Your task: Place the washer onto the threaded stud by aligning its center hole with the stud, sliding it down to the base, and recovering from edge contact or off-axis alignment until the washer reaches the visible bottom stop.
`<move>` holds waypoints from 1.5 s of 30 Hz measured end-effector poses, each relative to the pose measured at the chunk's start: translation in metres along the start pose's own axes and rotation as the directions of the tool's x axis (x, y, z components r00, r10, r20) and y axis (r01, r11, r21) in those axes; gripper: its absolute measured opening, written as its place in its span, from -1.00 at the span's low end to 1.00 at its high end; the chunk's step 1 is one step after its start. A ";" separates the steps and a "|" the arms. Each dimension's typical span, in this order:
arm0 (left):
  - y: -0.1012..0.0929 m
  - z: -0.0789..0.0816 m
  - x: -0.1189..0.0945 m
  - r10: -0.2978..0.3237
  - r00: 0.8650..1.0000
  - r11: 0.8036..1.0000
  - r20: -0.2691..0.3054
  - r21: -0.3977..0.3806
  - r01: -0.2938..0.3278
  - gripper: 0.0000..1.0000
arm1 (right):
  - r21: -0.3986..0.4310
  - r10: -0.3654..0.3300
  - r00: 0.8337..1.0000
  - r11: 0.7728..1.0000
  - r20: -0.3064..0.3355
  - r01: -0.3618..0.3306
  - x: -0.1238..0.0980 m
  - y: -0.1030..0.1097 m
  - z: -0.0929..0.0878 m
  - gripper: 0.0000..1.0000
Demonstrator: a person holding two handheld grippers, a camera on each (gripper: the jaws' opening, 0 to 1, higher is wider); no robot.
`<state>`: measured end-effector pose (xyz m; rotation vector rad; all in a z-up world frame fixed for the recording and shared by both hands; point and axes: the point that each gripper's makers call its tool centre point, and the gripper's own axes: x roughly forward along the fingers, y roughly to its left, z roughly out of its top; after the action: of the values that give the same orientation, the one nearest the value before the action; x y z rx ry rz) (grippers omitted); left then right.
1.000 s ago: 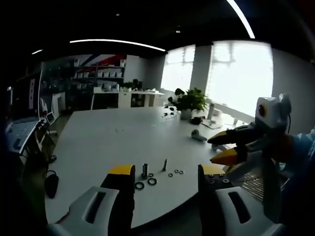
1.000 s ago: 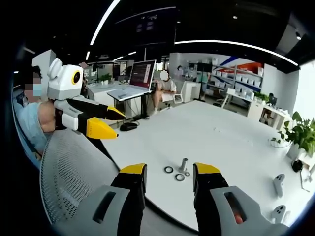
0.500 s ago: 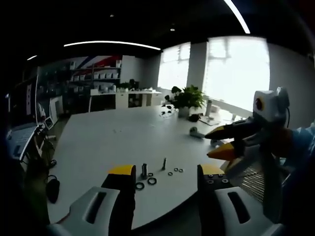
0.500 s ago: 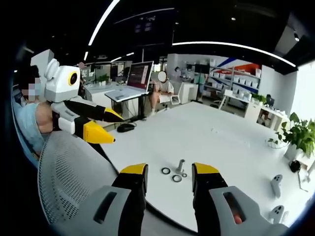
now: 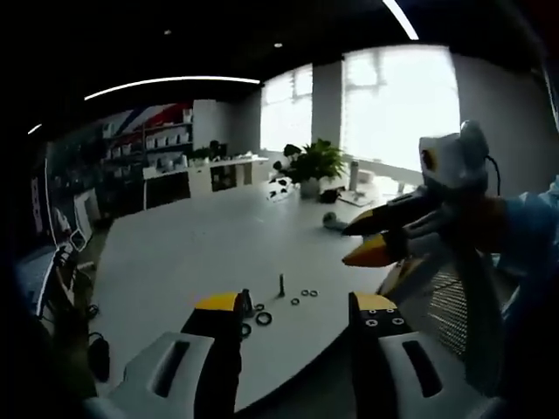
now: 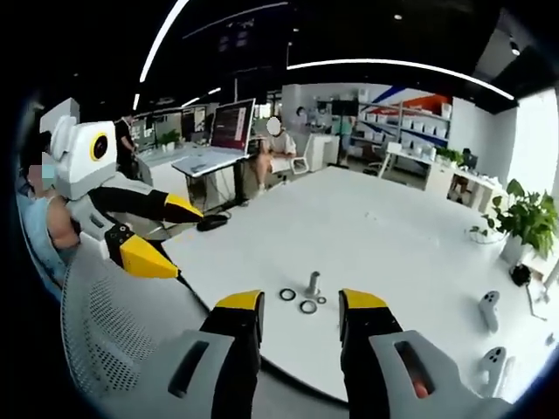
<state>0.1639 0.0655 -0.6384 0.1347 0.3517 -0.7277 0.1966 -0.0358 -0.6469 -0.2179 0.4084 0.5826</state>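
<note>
Progress: nothing of the job looks done yet, as I judge it; no washer is on a stud and I hold none.
Left gripper (image 5: 295,321): my jaws stand wide apart at the bottom of the left gripper view, with nothing between them.
Right gripper (image 6: 300,316): spread apart and empty too, at the bottom centre of the right gripper view; it also shows at the right of the left gripper view, yellow tips parted.
Stud (image 6: 312,283): stands upright on the white table (image 6: 384,236), just above the gap between my right jaws, its shaft bare.
Washers: one ring (image 6: 287,294) lies flat to the left of the stud, another (image 6: 307,306) just below it, both close to its foot but not threaded on.
Left gripper view: a thin bolt (image 5: 281,284) stands in the lower centre, a thicker stud (image 5: 245,301) by my left jaw's tip, with dark rings (image 5: 263,318) and smaller ones (image 5: 305,293) scattered on the table around them.
Left to do: pick up a washer, bring its hole over the stud's top, slide it down to the base.
Likely snag: a flat ring on a smooth table gives little edge to pinch.
</note>
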 end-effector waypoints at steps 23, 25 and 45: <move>0.048 -0.006 0.002 0.334 0.940 0.936 -0.066 0.139 -0.323 -0.34 | 0.277 0.296 0.951 0.909 0.094 -0.310 -0.021 -0.013 0.016 -0.41; 0.059 -0.011 -0.003 0.390 0.917 0.918 -0.088 0.109 -0.380 -0.33 | 0.219 0.314 0.947 0.921 0.076 -0.323 -0.022 -0.035 0.016 -0.41; 0.100 -0.016 -0.035 0.649 0.754 0.757 -0.102 0.183 -0.627 -0.46 | -0.026 0.360 0.878 0.922 -0.316 -0.387 0.092 -0.108 -0.155 -0.48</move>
<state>0.2029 0.1653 -0.6407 0.4274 0.3779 -0.0482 0.2805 -0.1274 -0.8165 -0.3200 0.7362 0.9565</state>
